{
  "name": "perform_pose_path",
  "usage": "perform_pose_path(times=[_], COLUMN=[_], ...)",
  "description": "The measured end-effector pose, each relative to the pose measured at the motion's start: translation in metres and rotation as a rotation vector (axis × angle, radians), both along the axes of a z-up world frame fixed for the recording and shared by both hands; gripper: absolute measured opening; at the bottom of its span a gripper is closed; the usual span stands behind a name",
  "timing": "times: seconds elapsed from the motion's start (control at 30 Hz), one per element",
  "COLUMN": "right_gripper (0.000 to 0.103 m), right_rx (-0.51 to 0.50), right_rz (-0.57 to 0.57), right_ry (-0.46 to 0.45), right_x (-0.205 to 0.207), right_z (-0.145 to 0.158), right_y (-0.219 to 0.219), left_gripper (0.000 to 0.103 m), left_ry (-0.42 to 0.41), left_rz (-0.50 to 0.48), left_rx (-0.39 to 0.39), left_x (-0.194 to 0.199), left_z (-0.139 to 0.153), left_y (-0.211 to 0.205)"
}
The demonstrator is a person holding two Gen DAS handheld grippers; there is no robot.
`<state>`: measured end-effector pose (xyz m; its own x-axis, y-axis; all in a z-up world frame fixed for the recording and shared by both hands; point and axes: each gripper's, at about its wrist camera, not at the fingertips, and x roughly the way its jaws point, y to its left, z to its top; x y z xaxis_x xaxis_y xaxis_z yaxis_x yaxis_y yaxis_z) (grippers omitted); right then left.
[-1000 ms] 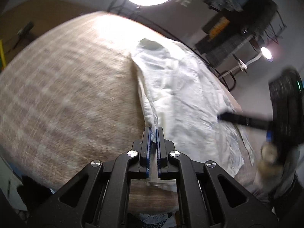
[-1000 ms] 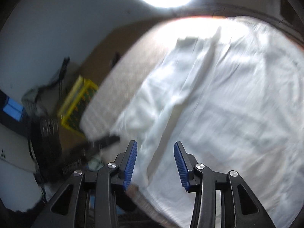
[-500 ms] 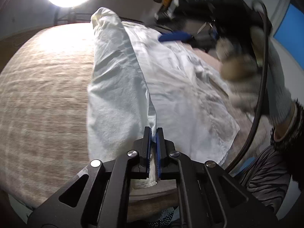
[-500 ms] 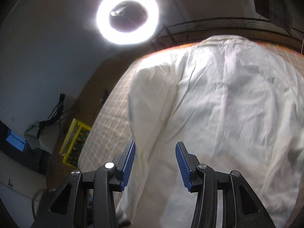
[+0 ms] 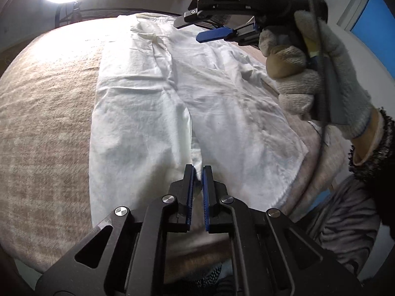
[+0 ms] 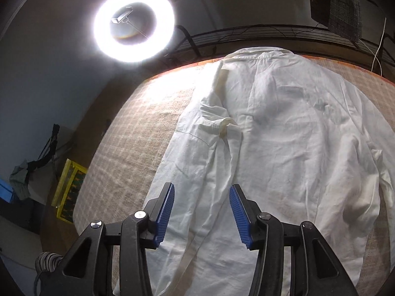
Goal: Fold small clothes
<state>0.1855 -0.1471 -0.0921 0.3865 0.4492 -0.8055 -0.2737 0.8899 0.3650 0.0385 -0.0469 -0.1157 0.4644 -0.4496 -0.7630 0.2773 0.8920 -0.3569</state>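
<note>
My left gripper (image 5: 197, 170) has its fingers (image 5: 188, 192) nearly pressed together, a narrow gap showing between the blue pads; the shirt (image 5: 187, 103) edge lies right at their tips, but I cannot tell whether cloth is caught between them. My right gripper (image 6: 201, 192) has its fingers (image 6: 165, 209) spread apart, gripping nothing, and hangs over the shirt (image 6: 284, 148) with a folded-in sleeve (image 6: 217, 133) running toward twelve o'clock from the gap. The white shirt lies flat on the counter (image 5: 44, 123), which wears a beige woven cover, its collar (image 6: 259, 54) at the far edge at twelve o'clock. In the left wrist view my gloved right hand (image 5: 308, 61) holds the right gripper at two o'clock above the shirt. A ring light (image 6: 134, 24) glows at eleven o'clock beyond the counter, and a yellow crate (image 6: 70, 190) sits on the floor at nine o'clock.
</note>
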Motion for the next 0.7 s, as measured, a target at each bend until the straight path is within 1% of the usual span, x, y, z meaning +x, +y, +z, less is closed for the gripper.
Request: perform_pose_path(times=[0.03,0.1,0.2,0.3,0.37,0.4,0.43,0.47,0.5,0.57,0.63,0.7], right_gripper=[0.05,0.05,0.05,0.05,0.05,0.05,0.05,0.047,0.045,0.035,0.033,0.031], right_rx=[0.002,0.001,0.01,0.029,0.043,0.048,0.046,0.043,0.038,0.004,-0.051,-0.061], right_rz=[0.0,-0.001,0.0,0.005,0.017,0.025,0.029,0.04,0.051,0.092,0.132,0.166], right_ry=[-0.002,-0.01,-0.016,-0.004,0.016,0.028,0.033,0.035,0.035,0.02,-0.019,-0.036], right_x=[-0.002,-0.007,-0.02,-0.036,-0.049,-0.057,-0.063,-0.07,-0.075,-0.085,-0.092,-0.095], right_z=[0.001,0.003,0.006,0.005,0.001,-0.003,-0.005,-0.007,-0.009,-0.014,-0.018,-0.023], right_y=[-0.002,-0.006,-0.015,-0.023,-0.024,-0.023,-0.021,-0.017,-0.013,0.001,0.017,0.029], left_gripper=[0.014,0.019,0.019,0.019,0.019,0.019,0.019,0.019,0.019,0.019,0.019,0.017], left_ry=[0.002,-0.014,-0.042,-0.055,-0.017,0.027,0.06,0.085,0.091,0.066,0.034,0.017], left_rz=[-0.006,-0.013,-0.008,0.058,0.124,0.17,0.192,0.211,0.238,0.251,0.246,0.231], left_rx=[-0.017,-0.06,-0.058,-0.016,-0.023,-0.057,-0.096,-0.131,-0.139,-0.102,-0.099,-0.095], left_x=[-0.005,-0.02,-0.039,-0.043,-0.031,-0.022,-0.015,-0.009,-0.003,0.007,0.019,0.034], left_z=[0.003,0.011,0.022,0.026,0.02,0.014,0.007,0.002,-0.001,0.0,0.004,0.006], left_y=[0.006,0.02,0.04,0.062,0.077,0.086,0.092,0.096,0.098,0.095,0.09,0.084])
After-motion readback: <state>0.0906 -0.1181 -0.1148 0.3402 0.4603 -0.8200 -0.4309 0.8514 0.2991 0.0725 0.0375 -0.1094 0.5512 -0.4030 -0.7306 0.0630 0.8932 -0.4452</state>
